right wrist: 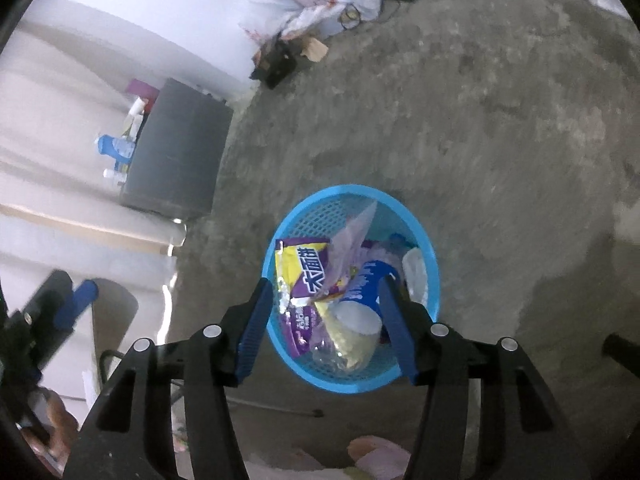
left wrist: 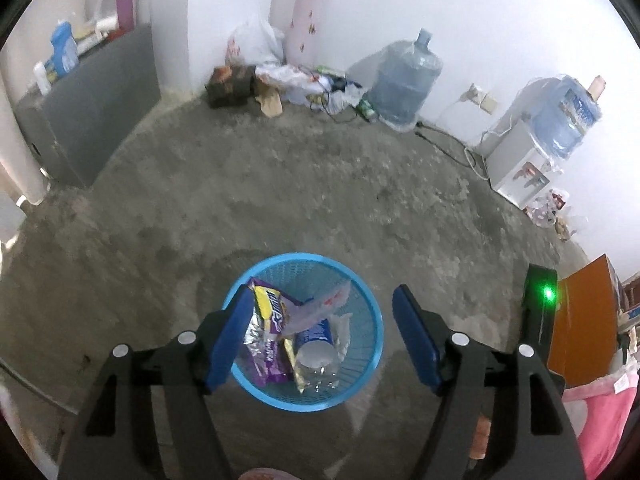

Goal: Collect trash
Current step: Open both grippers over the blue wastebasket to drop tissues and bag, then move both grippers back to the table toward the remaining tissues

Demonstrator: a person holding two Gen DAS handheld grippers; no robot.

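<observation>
Round blue mesh plastic wastebasket (right wrist: 424, 248) on concrete floor, inside it purple-yellow snack wrapper (right wrist: 306, 268) w/ Chinese lettering, blue-white paper cup (right wrist: 362, 300) label unreadable, left gripper (left wrist: 326, 334) & right gripper (right wrist: 328, 322) above basket, both w/ jaws apart, nothing btwn them

place: lived-in home room | evidence: rough grey concrete floor (left wrist: 320, 200); white water dispenser (left wrist: 520, 168); large blue plastic water jug (left wrist: 404, 80); pink bedding (left wrist: 600, 412)
</observation>
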